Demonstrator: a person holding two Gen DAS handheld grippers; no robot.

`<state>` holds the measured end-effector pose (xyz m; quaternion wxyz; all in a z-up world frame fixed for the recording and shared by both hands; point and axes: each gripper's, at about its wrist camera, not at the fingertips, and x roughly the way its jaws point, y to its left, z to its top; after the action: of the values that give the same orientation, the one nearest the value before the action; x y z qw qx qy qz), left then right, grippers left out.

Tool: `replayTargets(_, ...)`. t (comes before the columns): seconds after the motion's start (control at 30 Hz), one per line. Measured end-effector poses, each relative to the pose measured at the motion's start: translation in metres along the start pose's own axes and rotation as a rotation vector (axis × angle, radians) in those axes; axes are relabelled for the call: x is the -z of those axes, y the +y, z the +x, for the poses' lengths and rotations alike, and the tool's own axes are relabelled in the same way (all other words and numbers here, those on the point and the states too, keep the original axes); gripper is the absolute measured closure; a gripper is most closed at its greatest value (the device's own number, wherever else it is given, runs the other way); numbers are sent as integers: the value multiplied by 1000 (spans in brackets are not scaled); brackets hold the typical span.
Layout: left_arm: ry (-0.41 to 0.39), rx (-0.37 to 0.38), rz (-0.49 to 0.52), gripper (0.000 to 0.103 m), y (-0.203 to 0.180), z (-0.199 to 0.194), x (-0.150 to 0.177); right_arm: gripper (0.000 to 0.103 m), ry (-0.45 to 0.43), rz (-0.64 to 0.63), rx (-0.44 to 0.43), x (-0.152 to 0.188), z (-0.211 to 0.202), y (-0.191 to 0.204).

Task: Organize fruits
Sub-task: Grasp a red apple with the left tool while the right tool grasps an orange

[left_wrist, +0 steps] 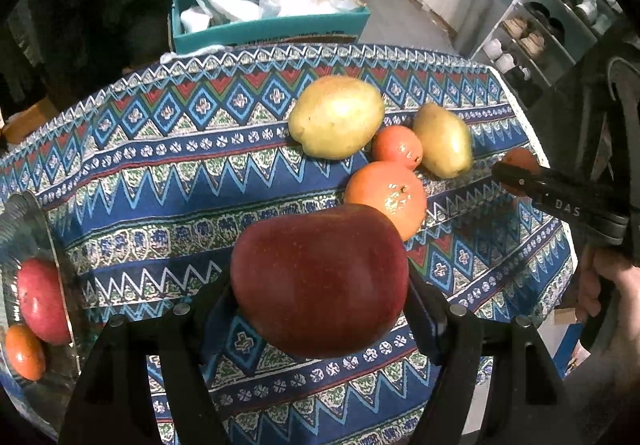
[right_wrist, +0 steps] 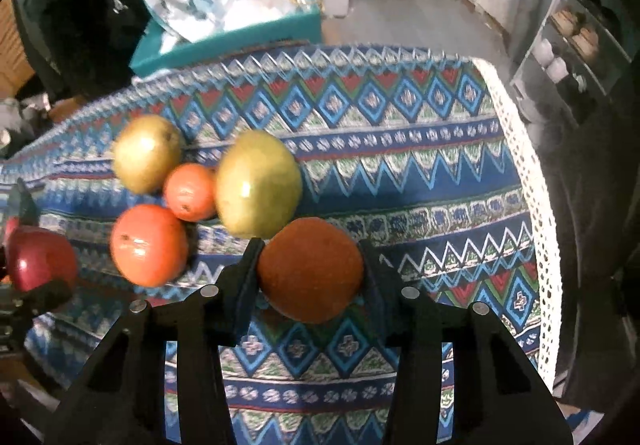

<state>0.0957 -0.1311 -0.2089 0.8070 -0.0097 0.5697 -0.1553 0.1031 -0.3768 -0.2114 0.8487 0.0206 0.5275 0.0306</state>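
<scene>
Left wrist view: left gripper [left_wrist: 320, 309] is closed on a large dark-red apple [left_wrist: 320, 281], its pads pressing the fruit's two sides, and the apple hangs clear of the blue patterned tablecloth [left_wrist: 160, 181]. Right wrist view: right gripper [right_wrist: 310, 277] is clamped on a small round orange [right_wrist: 310, 269], jaws drawn in tight against its flanks, the fruit likewise off the cloth. Loose fruit left on the cloth, clustered together: two yellow-green pears [left_wrist: 336, 117] [left_wrist: 442, 139], a small orange mandarin [left_wrist: 397, 147] between them, and a larger orange [left_wrist: 386, 197] just in front. At the left edge of the left view sits a clear glass bowl [left_wrist: 38, 213], already containing a red apple [left_wrist: 42, 301] and a small orange fruit [left_wrist: 24, 353]. Judgement: step in hand is the carry phase, both picks made, neither fruit delivered. Presumed destination is the bowl. Next move calls for bringing each fruit over the bowl rim and lowering before release. The apple is wide and smooth, so it could slip if swung fast. The bowl is partly full; placing gently should avoid knocking the fruit inside.
</scene>
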Motion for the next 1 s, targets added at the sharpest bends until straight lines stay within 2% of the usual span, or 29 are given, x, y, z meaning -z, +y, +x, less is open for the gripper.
replayTargets(0.57,-138,-13,28,27,3,-66,2,58,-165,-88,-91,-7,-76,49)
replayTargets(1.0,-226,-5,36,27,5,-109,6,58,-231,-139,-154,-10,-113,81)
